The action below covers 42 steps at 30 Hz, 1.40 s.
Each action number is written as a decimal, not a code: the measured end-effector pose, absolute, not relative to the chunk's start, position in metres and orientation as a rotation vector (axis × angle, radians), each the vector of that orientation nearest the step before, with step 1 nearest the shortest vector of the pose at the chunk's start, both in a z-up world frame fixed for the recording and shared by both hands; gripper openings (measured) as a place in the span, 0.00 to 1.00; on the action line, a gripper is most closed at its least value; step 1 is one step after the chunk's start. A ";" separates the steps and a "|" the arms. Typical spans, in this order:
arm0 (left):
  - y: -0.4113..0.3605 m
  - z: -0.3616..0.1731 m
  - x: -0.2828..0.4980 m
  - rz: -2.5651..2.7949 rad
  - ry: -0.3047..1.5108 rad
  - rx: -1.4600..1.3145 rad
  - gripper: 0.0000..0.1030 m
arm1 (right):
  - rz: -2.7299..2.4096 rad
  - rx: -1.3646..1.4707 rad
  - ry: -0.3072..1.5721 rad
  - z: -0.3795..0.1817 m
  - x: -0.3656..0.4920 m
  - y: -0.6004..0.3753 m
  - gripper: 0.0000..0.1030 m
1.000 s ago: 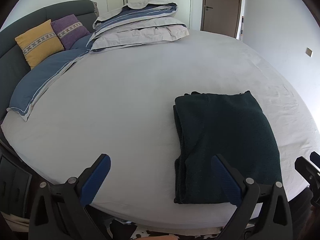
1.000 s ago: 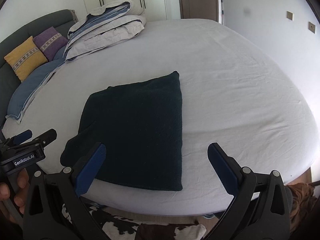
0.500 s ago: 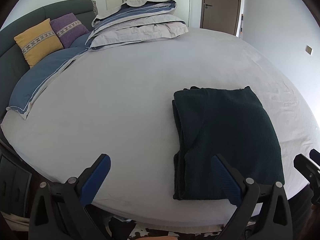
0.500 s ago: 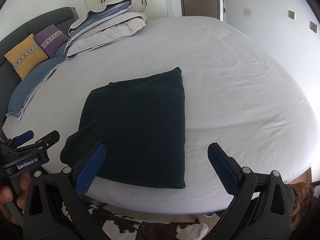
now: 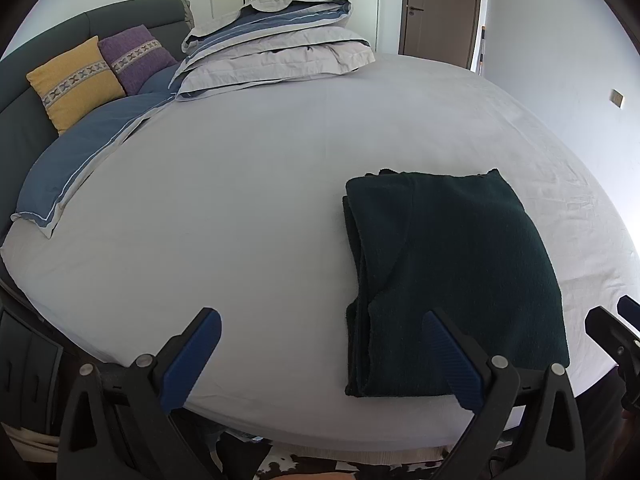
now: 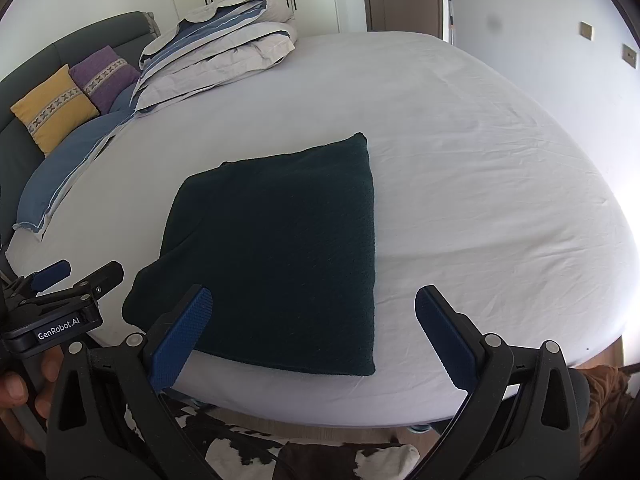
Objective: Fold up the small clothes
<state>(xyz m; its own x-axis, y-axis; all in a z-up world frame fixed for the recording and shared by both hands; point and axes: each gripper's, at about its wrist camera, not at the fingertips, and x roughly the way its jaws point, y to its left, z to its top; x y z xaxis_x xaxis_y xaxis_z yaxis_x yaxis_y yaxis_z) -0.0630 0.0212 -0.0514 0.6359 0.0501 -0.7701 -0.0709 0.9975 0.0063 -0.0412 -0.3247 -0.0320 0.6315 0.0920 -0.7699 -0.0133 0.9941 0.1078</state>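
Note:
A dark green knitted garment (image 5: 452,276) (image 6: 280,248) lies folded into a flat rectangle near the front edge of a round bed covered by a pale grey sheet (image 5: 240,200) (image 6: 480,184). My left gripper (image 5: 320,330) is open and empty, held off the bed's front edge, to the left of the garment. My right gripper (image 6: 314,306) is open too, hovering at the garment's near edge without touching it. The left gripper (image 6: 60,280) also shows at the lower left of the right wrist view, held by a hand (image 6: 16,396).
Folded bedding (image 5: 276,48) (image 6: 216,48) is stacked at the far side of the bed. Yellow (image 5: 72,84) and purple (image 5: 136,56) cushions lean on a dark headboard at left. A cowhide rug (image 6: 304,456) covers the floor below. A door (image 5: 440,8) stands behind.
Both grippers have drifted slightly, so the garment sits a touch lower and nearer in both views. The garment itself has not moved, and both grippers stay open.

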 end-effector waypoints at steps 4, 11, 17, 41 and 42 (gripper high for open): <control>0.020 -0.052 -0.063 0.068 0.880 -0.023 1.00 | 0.063 0.094 0.890 -0.033 -0.040 -0.325 1.00; 0.019 -0.053 -0.063 0.066 0.882 -0.023 1.00 | 0.064 0.096 0.893 -0.034 -0.039 -0.325 1.00; 0.019 -0.053 -0.063 0.066 0.881 -0.023 1.00 | 0.063 0.096 0.893 -0.034 -0.040 -0.324 1.00; 0.018 -0.053 -0.060 0.050 0.887 -0.020 1.00 | 0.065 0.100 0.894 -0.035 -0.040 -0.322 1.00; 0.017 -0.053 -0.060 0.048 0.887 -0.019 1.00 | 0.064 0.100 0.894 -0.035 -0.040 -0.322 1.00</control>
<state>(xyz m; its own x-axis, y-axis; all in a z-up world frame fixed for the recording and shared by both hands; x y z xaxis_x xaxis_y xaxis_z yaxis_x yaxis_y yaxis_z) -0.0595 0.0171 -0.0531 0.6304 0.0339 -0.7755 -0.0495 0.9988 0.0034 -0.0402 -0.3222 -0.0351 0.6250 0.0975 -0.7745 -0.0142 0.9934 0.1136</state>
